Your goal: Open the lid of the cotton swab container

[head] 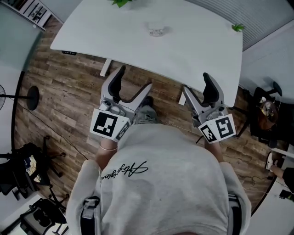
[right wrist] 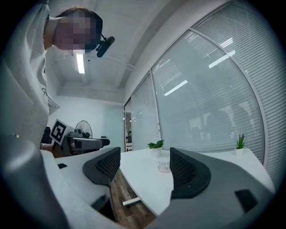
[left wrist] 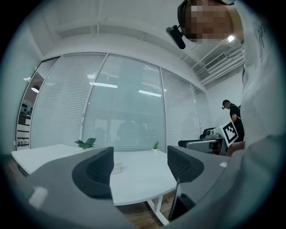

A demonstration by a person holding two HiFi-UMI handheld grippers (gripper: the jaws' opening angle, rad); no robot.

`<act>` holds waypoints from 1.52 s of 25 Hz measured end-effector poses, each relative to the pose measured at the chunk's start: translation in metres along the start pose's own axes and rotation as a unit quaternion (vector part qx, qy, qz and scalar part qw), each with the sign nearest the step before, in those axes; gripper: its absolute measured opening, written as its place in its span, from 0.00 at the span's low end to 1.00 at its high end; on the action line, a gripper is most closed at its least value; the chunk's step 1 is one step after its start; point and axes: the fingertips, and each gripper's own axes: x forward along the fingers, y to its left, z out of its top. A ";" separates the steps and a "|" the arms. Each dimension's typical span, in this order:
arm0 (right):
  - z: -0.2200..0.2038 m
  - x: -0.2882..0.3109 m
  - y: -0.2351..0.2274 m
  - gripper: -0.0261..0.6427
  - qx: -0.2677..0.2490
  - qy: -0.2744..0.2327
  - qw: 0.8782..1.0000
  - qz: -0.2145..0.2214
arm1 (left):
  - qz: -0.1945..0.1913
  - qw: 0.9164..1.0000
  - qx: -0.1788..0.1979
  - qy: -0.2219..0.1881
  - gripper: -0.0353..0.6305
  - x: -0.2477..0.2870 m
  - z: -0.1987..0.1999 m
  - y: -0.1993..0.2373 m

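Hanging short of table (head: pixel 202 50), left gripper (head: pixel 134 78) and right gripper (head: pixel 195 81) released, empty, container (head: pixel 156 30) well ahead, plant (head: pixel 120 2) beyond.

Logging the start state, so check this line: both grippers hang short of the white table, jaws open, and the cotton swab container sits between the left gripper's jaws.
One thing is wrong: the cotton swab container stands untouched on the white table. The left gripper view shows the left gripper with jaws open and nothing between them. The right gripper is open; the rest holds.
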 end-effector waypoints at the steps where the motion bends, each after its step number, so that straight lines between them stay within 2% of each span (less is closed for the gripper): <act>1: 0.001 0.006 -0.003 0.53 0.002 0.000 1.000 -0.001 | -0.002 1.000 0.000 0.001 0.59 0.005 0.001 0.004; 8: 0.004 0.050 -0.017 0.53 0.005 0.004 1.000 -0.008 | -0.014 1.000 -0.009 0.011 0.59 0.033 -0.002 0.042; 22: 0.015 0.125 -0.052 0.53 0.000 0.000 1.000 -0.030 | -0.044 0.999 -0.014 0.003 0.59 0.095 0.009 0.108; 29: 0.014 0.153 -0.065 0.53 0.000 -0.001 0.999 -0.044 | -0.069 0.998 -0.004 0.006 0.59 0.120 0.007 0.129; 38: 0.009 0.172 -0.080 0.53 0.005 -0.001 0.998 -0.062 | -0.090 0.996 -0.010 0.013 0.59 0.142 0.000 0.145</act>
